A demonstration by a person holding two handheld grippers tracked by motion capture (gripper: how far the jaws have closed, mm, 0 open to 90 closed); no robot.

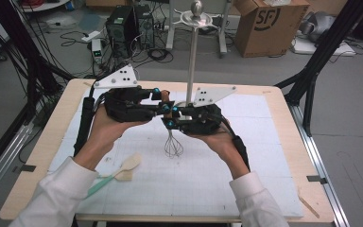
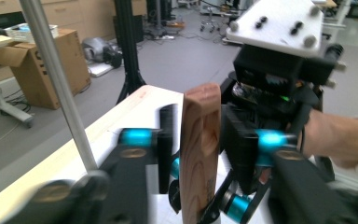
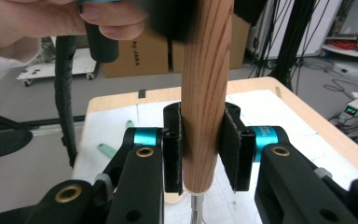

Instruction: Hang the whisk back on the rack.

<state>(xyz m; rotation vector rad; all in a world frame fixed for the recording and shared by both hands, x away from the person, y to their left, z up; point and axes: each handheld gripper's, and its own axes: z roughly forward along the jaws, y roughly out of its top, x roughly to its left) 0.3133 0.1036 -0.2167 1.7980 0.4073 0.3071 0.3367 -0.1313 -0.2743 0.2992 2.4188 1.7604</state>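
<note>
The whisk [image 1: 173, 144] is hanging upright above the middle of the table [image 1: 283, 113], wire head down, while I am passing it from hand to hand. My right gripper [image 3: 200, 154] is clamping the lower end of its wooden handle [image 3: 205, 84] between both jaws. My left gripper [image 2: 193, 149] is straddling the handle top, jaws standing slightly off the wood, so I judge that side released. Next, I should draw the left away cleanly. Farther off, a spatula [image 1: 118, 172] is lying on the table.
</note>
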